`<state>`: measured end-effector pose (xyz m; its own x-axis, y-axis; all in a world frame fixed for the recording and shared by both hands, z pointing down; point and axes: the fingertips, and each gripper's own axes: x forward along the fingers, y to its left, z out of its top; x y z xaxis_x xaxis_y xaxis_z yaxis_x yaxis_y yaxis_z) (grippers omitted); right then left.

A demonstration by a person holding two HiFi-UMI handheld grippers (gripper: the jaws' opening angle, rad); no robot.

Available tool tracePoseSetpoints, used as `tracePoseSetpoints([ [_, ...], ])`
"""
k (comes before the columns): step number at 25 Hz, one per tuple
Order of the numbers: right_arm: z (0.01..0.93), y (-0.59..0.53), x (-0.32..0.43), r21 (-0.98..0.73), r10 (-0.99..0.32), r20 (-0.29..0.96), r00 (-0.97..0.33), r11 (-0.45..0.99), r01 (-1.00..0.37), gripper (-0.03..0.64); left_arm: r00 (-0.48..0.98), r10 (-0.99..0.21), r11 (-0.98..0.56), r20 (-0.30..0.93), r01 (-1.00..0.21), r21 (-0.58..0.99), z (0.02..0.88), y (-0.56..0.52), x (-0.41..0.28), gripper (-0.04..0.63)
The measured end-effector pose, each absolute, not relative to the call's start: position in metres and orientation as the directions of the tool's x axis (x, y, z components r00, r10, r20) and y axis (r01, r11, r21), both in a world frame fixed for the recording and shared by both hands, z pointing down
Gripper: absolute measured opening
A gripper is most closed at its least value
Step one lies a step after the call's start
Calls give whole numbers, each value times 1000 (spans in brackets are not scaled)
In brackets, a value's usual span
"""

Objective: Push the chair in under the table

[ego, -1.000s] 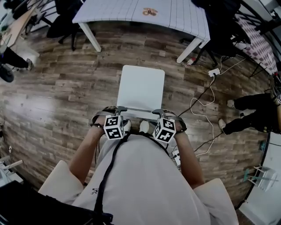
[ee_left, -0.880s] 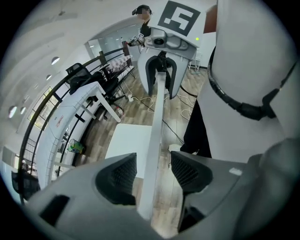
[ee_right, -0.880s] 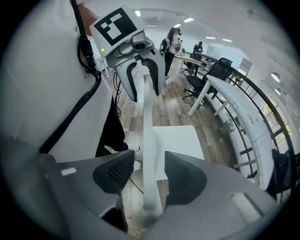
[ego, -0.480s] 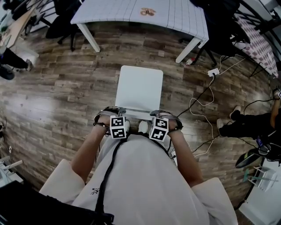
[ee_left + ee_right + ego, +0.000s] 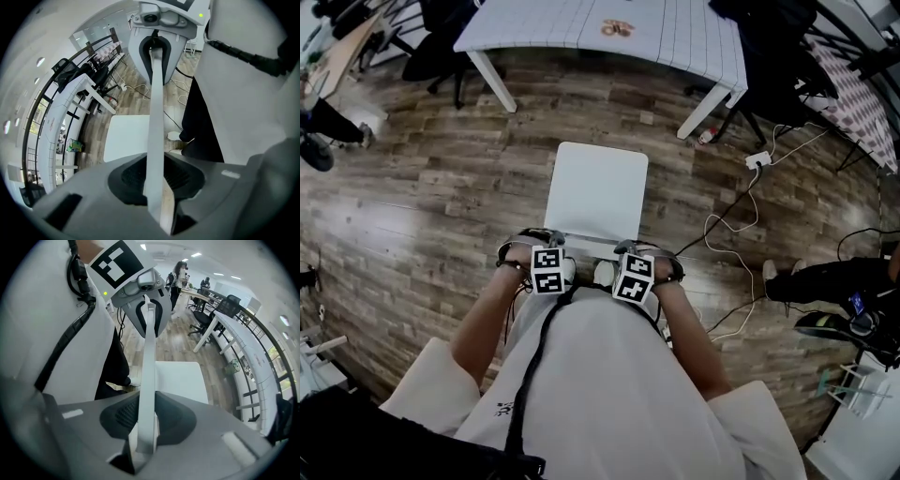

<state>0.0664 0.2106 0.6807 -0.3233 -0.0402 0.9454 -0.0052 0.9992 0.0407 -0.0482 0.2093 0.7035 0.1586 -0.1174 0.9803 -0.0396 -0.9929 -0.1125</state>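
Observation:
A white chair stands on the wood floor, its seat (image 5: 595, 192) facing the white table (image 5: 581, 23) with a gap of floor between them. I hold both grippers at the chair's backrest (image 5: 591, 242), pointing steeply down. My left gripper (image 5: 542, 238) sits near the backrest's left end and my right gripper (image 5: 643, 249) near its right end. In the left gripper view the backrest's thin top edge (image 5: 154, 117) runs between the closing jaws of the left gripper (image 5: 157, 178), with the pads against it. The right gripper (image 5: 147, 418) closes the same way on the backrest edge (image 5: 149, 362).
A power strip (image 5: 757, 157) and white cables (image 5: 727, 225) lie on the floor right of the chair. Someone's dark legs and shoes (image 5: 825, 281) are at the far right. Black office chairs (image 5: 441, 37) stand by the table's left end, and a dark bundle (image 5: 769, 56) by its right end.
Both grippers have sunk a little onto the backrest, and the right one has shifted slightly left. The person's legs at the far right have moved down the picture.

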Motion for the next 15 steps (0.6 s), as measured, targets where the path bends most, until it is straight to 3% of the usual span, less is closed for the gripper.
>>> tracePoseSetpoints([
  [15,681,198,70,47,-46,931,-362,999,-6,84,192,-118,-993,974,-51,-110,705,197,-45,92],
])
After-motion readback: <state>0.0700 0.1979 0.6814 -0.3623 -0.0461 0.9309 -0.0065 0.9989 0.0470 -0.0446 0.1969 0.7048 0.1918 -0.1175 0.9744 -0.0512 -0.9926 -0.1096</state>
